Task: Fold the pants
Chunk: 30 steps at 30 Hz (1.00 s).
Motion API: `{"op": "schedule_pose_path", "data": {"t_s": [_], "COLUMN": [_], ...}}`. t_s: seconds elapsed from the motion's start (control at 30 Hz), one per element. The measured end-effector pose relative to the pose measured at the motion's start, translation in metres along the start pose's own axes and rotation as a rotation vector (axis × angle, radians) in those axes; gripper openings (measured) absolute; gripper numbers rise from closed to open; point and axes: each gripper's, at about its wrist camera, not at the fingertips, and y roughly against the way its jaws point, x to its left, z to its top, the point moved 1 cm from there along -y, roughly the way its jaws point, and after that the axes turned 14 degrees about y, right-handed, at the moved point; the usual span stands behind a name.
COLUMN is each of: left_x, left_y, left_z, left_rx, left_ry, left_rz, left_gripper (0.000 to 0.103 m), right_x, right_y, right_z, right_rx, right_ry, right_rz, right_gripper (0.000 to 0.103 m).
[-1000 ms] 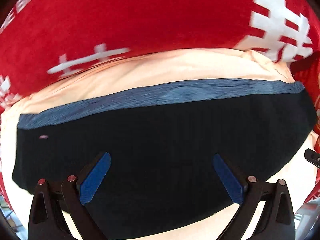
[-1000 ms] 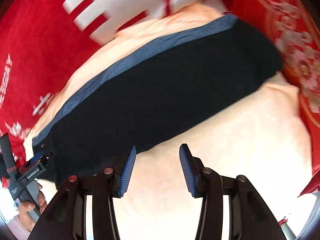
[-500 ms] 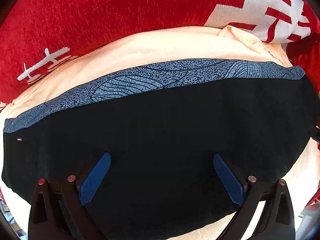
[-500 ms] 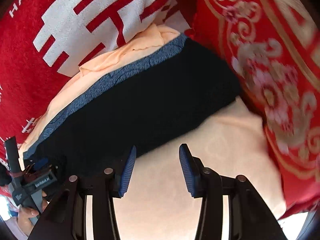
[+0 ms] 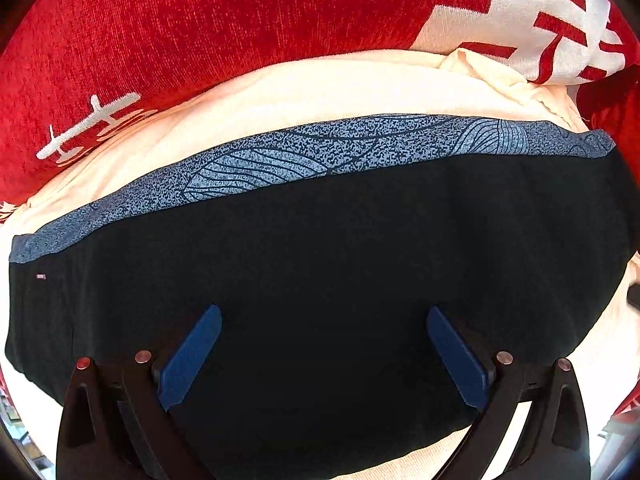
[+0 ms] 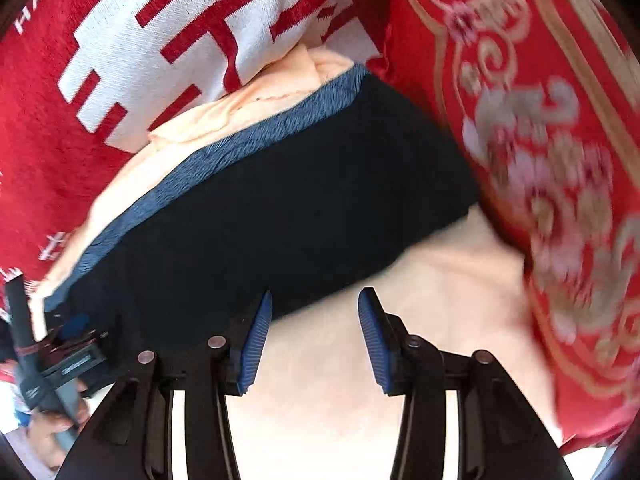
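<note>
The pants (image 5: 340, 248) are black with a blue patterned band (image 5: 320, 152) along the far edge. They lie folded flat on a cream sheet (image 5: 280, 100). My left gripper (image 5: 322, 344) is wide open just above the near half of the pants, holding nothing. In the right wrist view the pants (image 6: 288, 208) run from lower left to upper right. My right gripper (image 6: 314, 332) is open and empty over the cream sheet (image 6: 360, 360), its left finger at the pants' near edge. The left gripper (image 6: 68, 360) shows at the far left of that view.
A red cushion with white characters (image 5: 200, 32) stands behind the pants. A red cushion with gold and pink floral pattern (image 6: 540, 160) stands close on the right, touching the pants' right end. The person's hand (image 6: 52, 432) shows at lower left.
Both grippers have moved toward the right end of the pants. The floral cushion now fills the right of the right wrist view. Both stay open and the pants have not moved.
</note>
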Motion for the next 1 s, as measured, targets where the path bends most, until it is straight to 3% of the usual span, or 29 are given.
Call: {"op": "schedule_pose_path", "data": {"t_s": [0.13,0.3,0.57,0.83,0.93,1.0], "left_x": [-0.001,-0.003,-0.005,-0.008,-0.01,-0.011], "left_y": [0.0,0.002,0.003,0.0,0.0,-0.001], "left_z": [0.001,0.002,0.002,0.003,0.003,0.003], "left_rx": [0.004,0.001,0.001,-0.004,-0.003,-0.006], "left_ry": [-0.002,-0.013,-0.004,-0.009,-0.015,-0.019], "left_rz": [0.0,0.001,0.007,0.012,0.016,0.02], "left_gripper": [0.103,0.103,0.103,0.103,0.103,0.103], "right_x": [0.001,0.002,-0.007,-0.023,-0.026,-0.03], "right_y": [-0.006,-0.013,-0.02,-0.023,-0.02,-0.018], "right_z": [-0.023,-0.037,-0.033,-0.038,-0.038,-0.037], "right_rx": [0.014,0.007,-0.035,-0.13,-0.163,-0.185], "right_ry": [-0.093,-0.171,-0.26,-0.419,-0.454,-0.476], "right_rz": [0.112,0.192,0.25,0.288,0.287,0.299], "right_gripper": [0.049,0.049,0.049,0.048,0.035,0.034]}}
